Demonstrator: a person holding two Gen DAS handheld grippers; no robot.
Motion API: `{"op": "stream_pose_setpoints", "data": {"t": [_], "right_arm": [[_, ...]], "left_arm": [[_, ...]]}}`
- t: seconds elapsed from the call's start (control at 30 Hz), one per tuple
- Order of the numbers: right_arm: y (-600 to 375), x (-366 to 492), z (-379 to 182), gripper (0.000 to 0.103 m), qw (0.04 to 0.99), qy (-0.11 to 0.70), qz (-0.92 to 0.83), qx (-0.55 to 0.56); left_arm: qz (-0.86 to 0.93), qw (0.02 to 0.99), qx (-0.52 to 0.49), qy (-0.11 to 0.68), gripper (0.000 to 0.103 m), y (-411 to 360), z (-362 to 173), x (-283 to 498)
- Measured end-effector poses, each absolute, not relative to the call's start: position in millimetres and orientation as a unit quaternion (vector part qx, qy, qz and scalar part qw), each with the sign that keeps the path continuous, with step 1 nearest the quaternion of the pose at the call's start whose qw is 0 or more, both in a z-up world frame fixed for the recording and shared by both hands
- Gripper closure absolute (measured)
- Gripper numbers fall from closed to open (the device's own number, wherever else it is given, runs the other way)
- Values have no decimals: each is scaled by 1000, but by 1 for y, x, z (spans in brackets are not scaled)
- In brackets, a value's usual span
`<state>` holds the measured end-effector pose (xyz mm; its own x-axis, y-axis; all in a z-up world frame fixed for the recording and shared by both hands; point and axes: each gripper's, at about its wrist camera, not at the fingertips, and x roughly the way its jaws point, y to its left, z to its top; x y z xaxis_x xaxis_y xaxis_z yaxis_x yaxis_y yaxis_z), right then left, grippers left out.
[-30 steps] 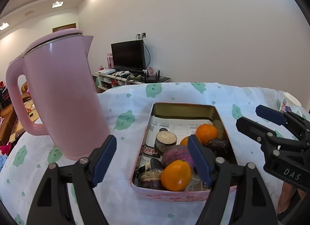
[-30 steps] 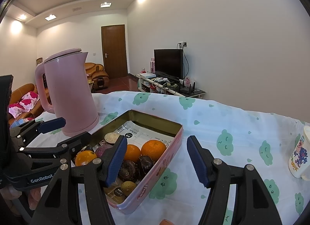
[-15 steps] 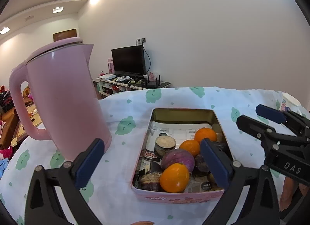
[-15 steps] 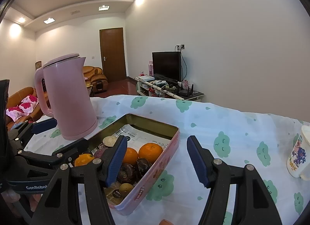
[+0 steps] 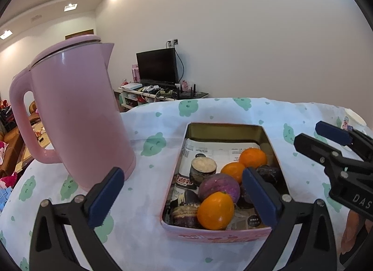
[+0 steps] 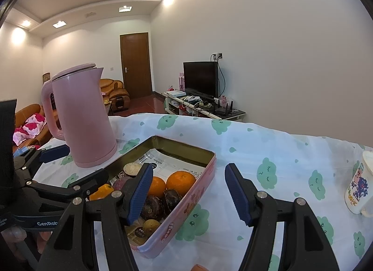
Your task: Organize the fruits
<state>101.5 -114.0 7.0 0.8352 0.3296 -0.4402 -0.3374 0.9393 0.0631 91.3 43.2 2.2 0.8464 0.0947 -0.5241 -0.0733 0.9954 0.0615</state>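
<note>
Left tool (image 5: 180,193) hangs wide apart above the worktop (image 5: 149,203), gripping nothing, one blue pad by the pink kettle (image 5: 77,117), the other over the near end of the pink tin (image 5: 216,233). Right tool (image 6: 188,191) is spread wide too and carries nothing, its left pad above the tin's long wall, its right pad over bare cloud-print cloth. Inside the tin, on printed paper: a yellow-orange fruit (image 5: 215,210) at the near end, a purple round fruit (image 5: 219,188) touching it behind, two oranges (image 5: 253,158) toward the middle, dark brown fruits (image 6: 172,197) along the right wall, and a cut dark piece with a pale face (image 5: 202,169) on the left. Kettle stands upright just left of the tin. A cartoon mug (image 6: 360,184) sits well apart on the right.
</note>
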Motion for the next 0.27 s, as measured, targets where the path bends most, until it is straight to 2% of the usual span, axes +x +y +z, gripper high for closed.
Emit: {"op": "stream_pose_setpoints", "data": {"t": [0.27], "right_arm": [[-117, 101, 3, 37, 957, 233, 170, -14]], "left_arm": [[52, 963, 19, 264, 0, 46, 4, 90]]}}
